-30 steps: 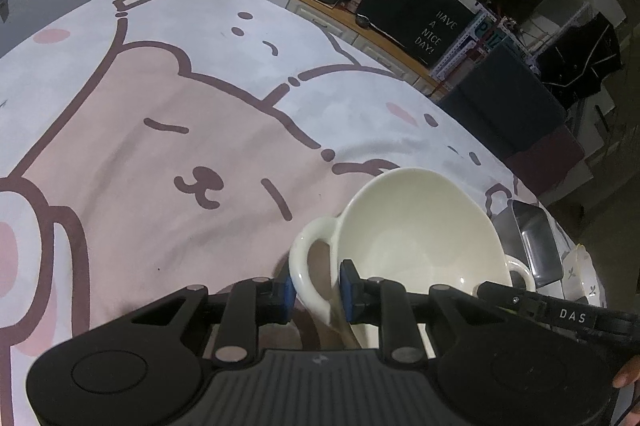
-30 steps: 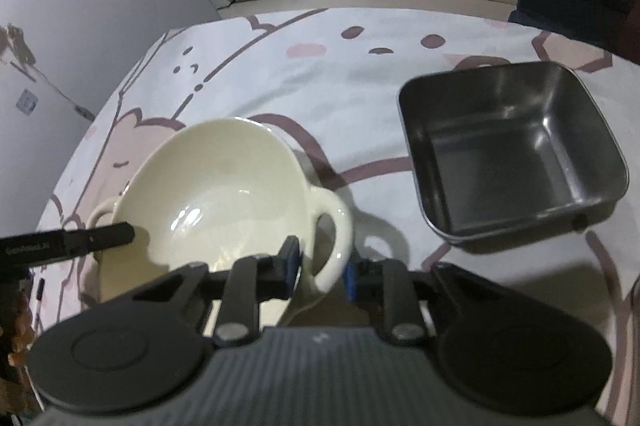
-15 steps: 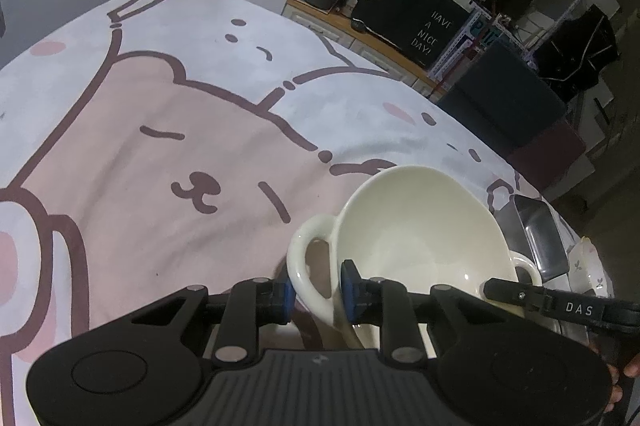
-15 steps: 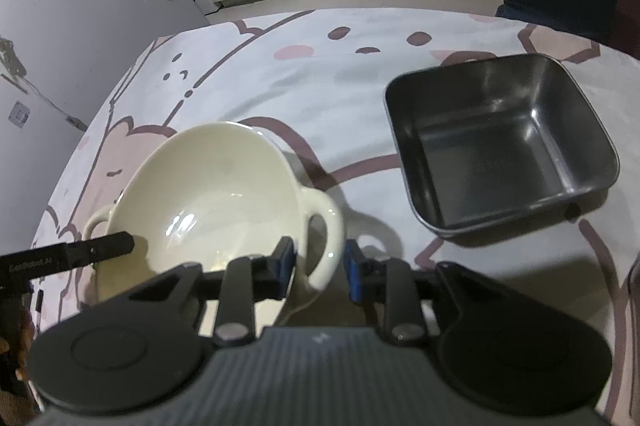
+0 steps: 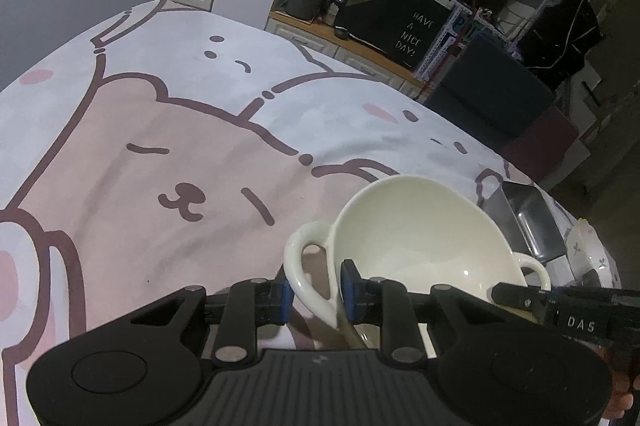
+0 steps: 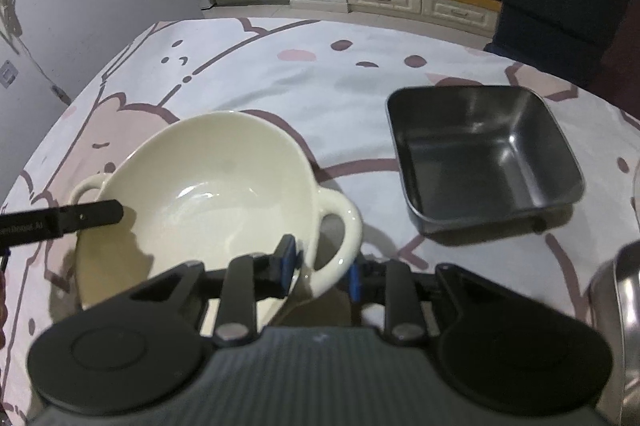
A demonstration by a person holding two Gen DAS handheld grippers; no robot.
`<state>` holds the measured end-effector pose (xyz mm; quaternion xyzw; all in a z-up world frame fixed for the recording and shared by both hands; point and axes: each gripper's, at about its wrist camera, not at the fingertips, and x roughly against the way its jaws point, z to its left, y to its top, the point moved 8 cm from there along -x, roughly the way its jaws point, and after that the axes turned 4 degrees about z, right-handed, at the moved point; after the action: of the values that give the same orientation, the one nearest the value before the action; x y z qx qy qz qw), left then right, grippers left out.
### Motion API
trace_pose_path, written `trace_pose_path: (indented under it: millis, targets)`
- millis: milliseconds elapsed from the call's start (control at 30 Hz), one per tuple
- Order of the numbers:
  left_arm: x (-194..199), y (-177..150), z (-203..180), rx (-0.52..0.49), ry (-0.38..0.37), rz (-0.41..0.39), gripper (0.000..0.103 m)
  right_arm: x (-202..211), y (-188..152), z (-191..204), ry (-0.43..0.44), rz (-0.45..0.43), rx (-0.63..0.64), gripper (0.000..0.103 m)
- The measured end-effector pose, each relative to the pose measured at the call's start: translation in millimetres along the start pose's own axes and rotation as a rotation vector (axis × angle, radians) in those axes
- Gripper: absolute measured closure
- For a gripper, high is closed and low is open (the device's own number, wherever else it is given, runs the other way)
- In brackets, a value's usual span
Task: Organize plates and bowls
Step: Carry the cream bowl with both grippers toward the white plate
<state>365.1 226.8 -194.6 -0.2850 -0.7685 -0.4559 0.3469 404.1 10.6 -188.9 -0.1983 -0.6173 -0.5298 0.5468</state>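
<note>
A cream two-handled bowl (image 5: 420,242) is held up over the bear-print tablecloth, tilted. My left gripper (image 5: 314,296) is shut on the bowl's left handle (image 5: 304,266). My right gripper (image 6: 322,266) is shut on the bowl's other handle (image 6: 340,230); the bowl (image 6: 208,194) fills the left of the right wrist view. A square dark metal tray (image 6: 480,154) sits on the table to the right of the bowl; it also shows in the left wrist view (image 5: 528,222).
A white patterned dish (image 5: 588,254) lies beyond the metal tray at the table's right edge. A shiny metal rim (image 6: 624,286) shows at the right edge. A dark chair (image 5: 492,94) and kitchen cabinets (image 6: 420,2) stand behind the table.
Both grippers have lifted the bowl a little and drawn it back, keeping hold of its handles. The metal tray looks farther off and more to the right.
</note>
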Motion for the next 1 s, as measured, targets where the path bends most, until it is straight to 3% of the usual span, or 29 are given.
trace_pose_path:
  millis: [533,1000]
  targets:
    - [26,-13,-18,-0.027,-0.034,-0.007,0.078,28,-26,-3,-0.01,-0.025,-0.021,0.072]
    - [88,-21,-69,-0.083,-0.105,-0.089,0.078,108,-43,-13,-0.013,-0.161,-0.028,0.072]
